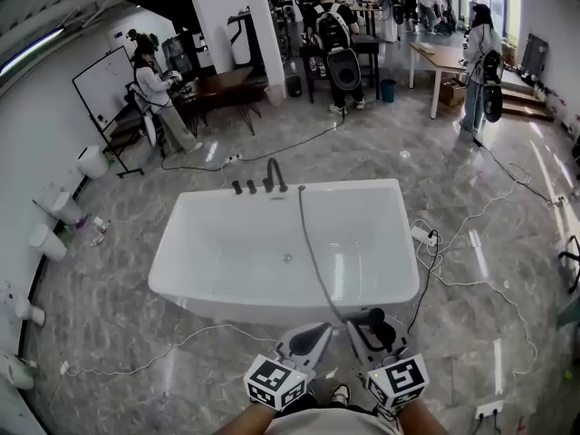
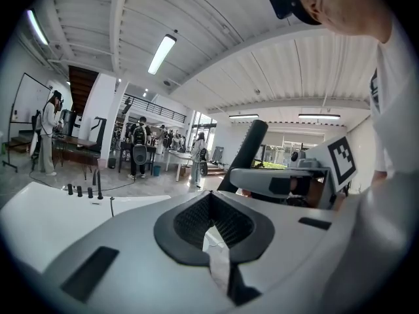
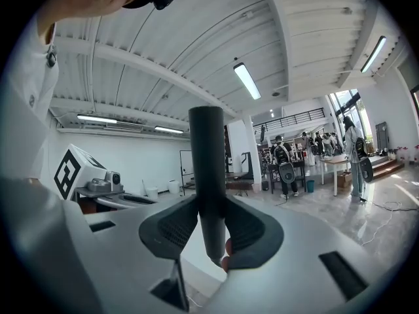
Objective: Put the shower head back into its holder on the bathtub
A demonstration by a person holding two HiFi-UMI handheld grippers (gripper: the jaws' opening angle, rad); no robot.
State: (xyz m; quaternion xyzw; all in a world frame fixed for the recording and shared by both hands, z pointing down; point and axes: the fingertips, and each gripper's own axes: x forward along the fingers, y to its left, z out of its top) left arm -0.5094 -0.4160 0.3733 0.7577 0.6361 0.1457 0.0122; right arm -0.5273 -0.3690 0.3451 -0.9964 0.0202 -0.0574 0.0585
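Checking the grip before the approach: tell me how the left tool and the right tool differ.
The left tool is shut on nothing; the right tool is shut on the black shower head. The left tool trails no hose; a grey hose runs from the right tool's shower head to the bathtub. Both are side by side at the bathtub's near edge, pointing toward it.

1. The head view is taken from above, facing forward and steeply down. The whole bathtub point(image 1: 285, 252) is seen just ahead, with the hall beyond.
2. The left gripper view is taken close behind the left gripper point(image 2: 211, 231), nearly level, across the tub's rim.
3. The right gripper view is taken likewise along the right gripper point(image 3: 209, 241), with the shower head point(image 3: 208, 175) close before the lens.
4. The person with a backpack point(image 1: 337, 34) is shared by all three views. Each gripper's marker cube is seen in the other gripper's view.
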